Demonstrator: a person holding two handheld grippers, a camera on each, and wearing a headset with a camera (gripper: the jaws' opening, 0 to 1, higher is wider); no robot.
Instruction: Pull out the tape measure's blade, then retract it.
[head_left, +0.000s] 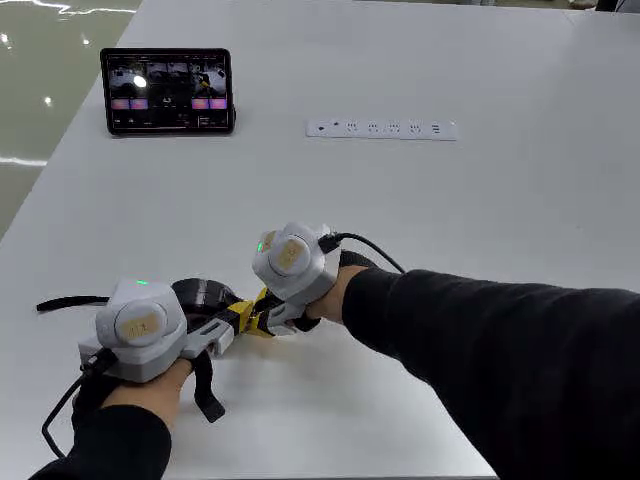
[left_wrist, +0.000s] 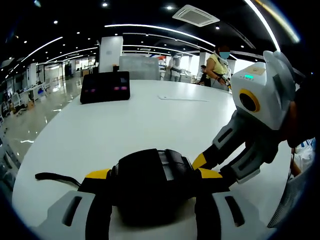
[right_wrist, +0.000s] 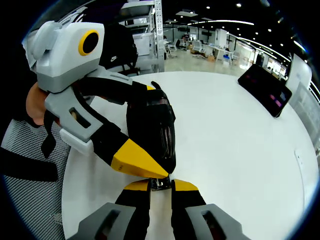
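Head view: the black tape measure (head_left: 200, 297) lies on the white tabletop (head_left: 450, 200), lower left of centre, with its blade mouth facing right. The left tongs (head_left: 222, 325) partly cover it, and the right tongs (head_left: 262, 318) meet it from the right.

Left gripper view: at bottom centre the left tongs, spread wide, clamp the tape measure by its two sides.

Right gripper view: at the bottom edge the right tongs, nearly pressed together, pinch what looks like the metal blade tip (right_wrist: 160, 183), which lies right against the tape measure.
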